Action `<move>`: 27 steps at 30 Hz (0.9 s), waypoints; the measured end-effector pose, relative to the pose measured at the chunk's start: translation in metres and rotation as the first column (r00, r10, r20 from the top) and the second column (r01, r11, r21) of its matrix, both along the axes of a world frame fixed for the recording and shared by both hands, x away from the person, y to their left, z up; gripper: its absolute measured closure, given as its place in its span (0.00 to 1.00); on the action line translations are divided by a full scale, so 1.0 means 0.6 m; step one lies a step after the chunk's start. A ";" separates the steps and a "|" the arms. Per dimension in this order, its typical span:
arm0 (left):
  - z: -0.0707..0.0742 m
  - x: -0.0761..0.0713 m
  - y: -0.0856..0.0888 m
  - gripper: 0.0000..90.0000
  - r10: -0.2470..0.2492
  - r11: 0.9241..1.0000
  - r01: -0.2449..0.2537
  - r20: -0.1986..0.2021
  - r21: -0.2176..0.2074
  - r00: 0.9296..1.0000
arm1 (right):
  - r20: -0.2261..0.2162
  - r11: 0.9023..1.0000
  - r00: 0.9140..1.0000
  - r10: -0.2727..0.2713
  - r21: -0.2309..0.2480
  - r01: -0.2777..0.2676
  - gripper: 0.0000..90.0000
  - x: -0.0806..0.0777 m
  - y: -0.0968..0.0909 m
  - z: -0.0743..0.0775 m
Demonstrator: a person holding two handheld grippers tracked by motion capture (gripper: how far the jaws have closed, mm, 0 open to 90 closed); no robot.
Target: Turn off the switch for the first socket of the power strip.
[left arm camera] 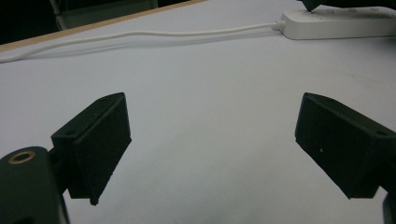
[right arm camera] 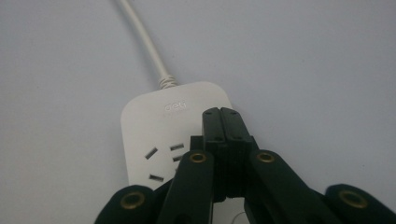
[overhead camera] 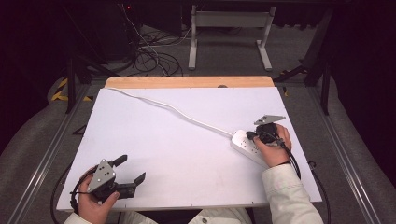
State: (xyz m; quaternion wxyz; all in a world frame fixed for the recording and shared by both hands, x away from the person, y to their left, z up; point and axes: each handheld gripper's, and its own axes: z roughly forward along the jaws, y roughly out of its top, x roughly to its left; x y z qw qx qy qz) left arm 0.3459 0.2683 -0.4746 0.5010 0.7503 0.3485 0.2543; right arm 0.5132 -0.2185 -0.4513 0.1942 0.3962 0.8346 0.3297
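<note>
Right gripper view: right gripper [right arm camera: 223, 114] jaws pressed together, empty, tips over the power strip [right arm camera: 154, 126] near its cord end
Left gripper [overhead camera: 130, 169]: jaws spread wide, idle at the bench's near left corner
Strip: by the right edge
Advice: press squarely, avoid sliding it

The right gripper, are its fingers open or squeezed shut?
Shut. In the right gripper view, the right gripper has its two black fingers pressed flat together, no gap, over the white power strip.
</note>
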 end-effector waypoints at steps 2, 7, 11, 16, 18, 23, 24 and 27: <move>0.000 0.000 -0.001 0.12 0.000 1.000 0.000 -0.002 -0.003 1.000 | 0.001 1.000 1.000 0.000 0.000 0.000 1.00 0.000 0.000 0.000; 0.000 0.000 -0.001 0.12 0.000 1.000 0.000 -0.002 -0.002 1.000 | 0.000 1.000 1.000 -0.003 -0.003 0.003 1.00 0.000 0.001 -0.001; 0.000 -0.001 -0.001 0.12 0.001 1.000 -0.001 -0.003 -0.001 1.000 | -0.008 1.000 1.000 -0.002 -0.009 0.002 1.00 0.001 0.001 -0.003; 0.000 -0.001 -0.001 0.12 0.001 1.000 -0.001 -0.001 -0.003 1.000 | -0.008 1.000 1.000 0.000 -0.017 0.000 1.00 0.001 0.003 -0.004; 0.000 -0.001 -0.001 0.12 -0.001 1.000 0.001 0.000 -0.001 1.000 | -0.006 1.000 1.000 -0.002 -0.025 0.002 1.00 0.000 0.004 -0.003; 0.000 -0.002 -0.001 0.12 -0.003 1.000 0.003 -0.002 -0.002 1.000 | -0.005 0.999 1.000 -0.003 -0.047 0.003 1.00 0.000 0.008 -0.002; 0.000 -0.002 -0.001 0.12 -0.002 1.000 0.002 -0.003 -0.005 1.000 | -0.004 0.999 1.000 -0.005 -0.049 0.005 1.00 0.000 0.009 -0.002; 0.000 -0.002 -0.001 0.12 -0.003 1.000 0.003 -0.003 -0.002 1.000 | -0.001 0.998 1.000 -0.005 -0.058 0.005 1.00 -0.001 0.011 -0.002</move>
